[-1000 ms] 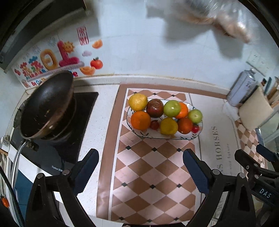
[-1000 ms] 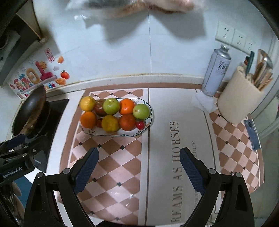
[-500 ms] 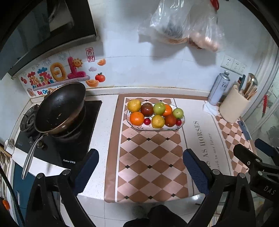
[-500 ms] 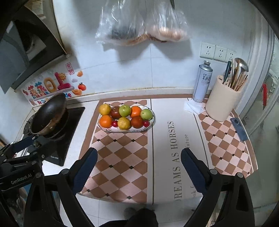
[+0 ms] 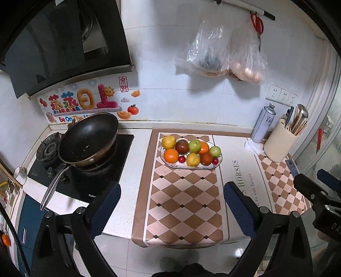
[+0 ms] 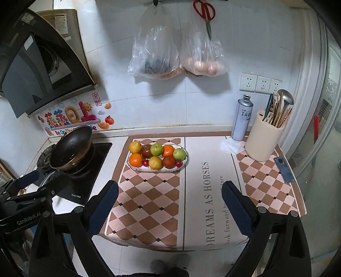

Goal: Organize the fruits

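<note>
An oval white plate point(image 5: 219, 162) point(image 6: 185, 162) on the checkered counter mat holds several fruits: oranges point(image 5: 171, 155), lemons point(image 5: 193, 159), green apples point(image 5: 195, 145), dark red fruits point(image 5: 182, 147) and small red cherries point(image 5: 181, 158). My left gripper point(image 5: 171, 207) is open and empty, held high and well back from the plate, over the counter's front edge. My right gripper point(image 6: 170, 205) is open and empty too, equally far back. The right gripper shows at the right edge of the left wrist view point(image 5: 315, 187); the left gripper shows at the left edge of the right wrist view point(image 6: 32, 183).
A black wok point(image 5: 88, 139) sits on the gas stove point(image 5: 81, 176) to the left. A spray can point(image 6: 242, 118), a cream utensil holder point(image 6: 264, 138) and a phone point(image 6: 284, 170) stand at the right. Two plastic bags point(image 6: 177, 57) and red scissors point(image 6: 204, 10) hang on the wall.
Both grippers have pulled up and back from the counter; the plate now looks smaller and farther away. Both stay open and empty.
</note>
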{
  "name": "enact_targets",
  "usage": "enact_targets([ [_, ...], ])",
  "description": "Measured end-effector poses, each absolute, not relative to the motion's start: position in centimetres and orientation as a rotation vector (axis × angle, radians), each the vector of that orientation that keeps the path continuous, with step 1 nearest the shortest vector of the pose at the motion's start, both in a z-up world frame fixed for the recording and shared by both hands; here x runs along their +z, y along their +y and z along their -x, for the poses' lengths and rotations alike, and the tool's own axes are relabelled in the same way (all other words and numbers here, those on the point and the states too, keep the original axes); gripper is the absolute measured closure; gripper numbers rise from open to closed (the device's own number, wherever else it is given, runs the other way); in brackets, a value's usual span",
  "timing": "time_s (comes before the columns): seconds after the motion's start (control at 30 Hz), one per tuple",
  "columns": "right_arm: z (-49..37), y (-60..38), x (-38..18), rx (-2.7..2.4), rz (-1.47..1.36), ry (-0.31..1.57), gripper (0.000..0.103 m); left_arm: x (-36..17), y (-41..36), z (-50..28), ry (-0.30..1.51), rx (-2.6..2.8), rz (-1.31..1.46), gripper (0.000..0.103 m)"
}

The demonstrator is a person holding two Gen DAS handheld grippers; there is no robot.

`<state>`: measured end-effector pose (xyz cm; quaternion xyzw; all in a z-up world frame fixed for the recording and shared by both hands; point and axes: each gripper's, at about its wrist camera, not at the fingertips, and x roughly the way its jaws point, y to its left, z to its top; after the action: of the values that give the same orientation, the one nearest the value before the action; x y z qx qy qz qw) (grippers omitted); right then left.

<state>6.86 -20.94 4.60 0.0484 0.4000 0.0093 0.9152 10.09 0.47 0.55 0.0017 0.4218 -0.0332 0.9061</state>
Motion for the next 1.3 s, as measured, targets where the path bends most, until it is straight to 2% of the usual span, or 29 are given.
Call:
enact_targets([
  [0.47, -8.4, -21.5, 3.4, 0.042, -0.115, 0.853, 0.003, 0.5, -0.1, -10.2, 0.879, -0.052, 0.01, 0.004],
  [1.3, -21.0, -21.6, -4.8, 0.0, -0.079, 0.985, 0.003, -5.7, -1.2, -20.3, 0.979, 0.02, -0.028, 0.004],
])
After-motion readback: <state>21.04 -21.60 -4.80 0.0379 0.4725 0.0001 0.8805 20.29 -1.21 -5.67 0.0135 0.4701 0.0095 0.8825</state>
